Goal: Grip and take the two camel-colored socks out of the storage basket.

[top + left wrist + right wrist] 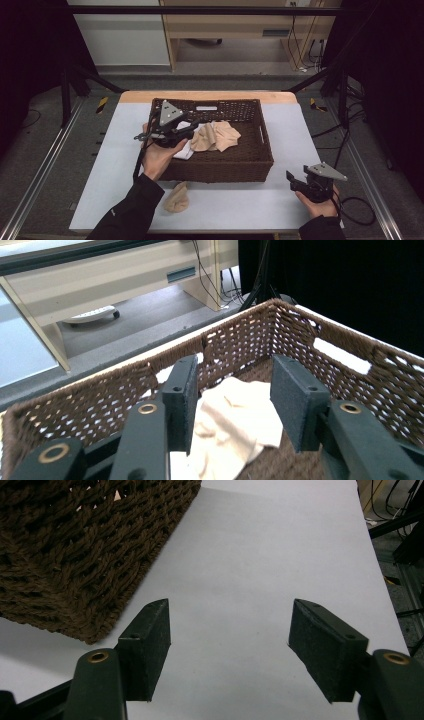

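Observation:
A brown wicker basket (250,160) stands in the middle of the white table (115,165). Inside it lie tan cloths (220,136) and a white cloth (184,151). My left gripper (187,129) hovers over the basket's left half, open. In the left gripper view its jaws (235,400) stand apart above a cream cloth (235,425), with nothing between them. Another tan cloth (177,197) lies on the table in front of the basket. My right gripper (294,181) is held open over the table's front right, empty, beside the basket corner (75,545).
The basket's woven walls (240,340) have slot handles (342,355). Black frame posts stand at both sides of the table. A wooden cabinet (225,25) and cables lie on the floor beyond. Bare white tabletop (260,555) stretches to the right of the basket.

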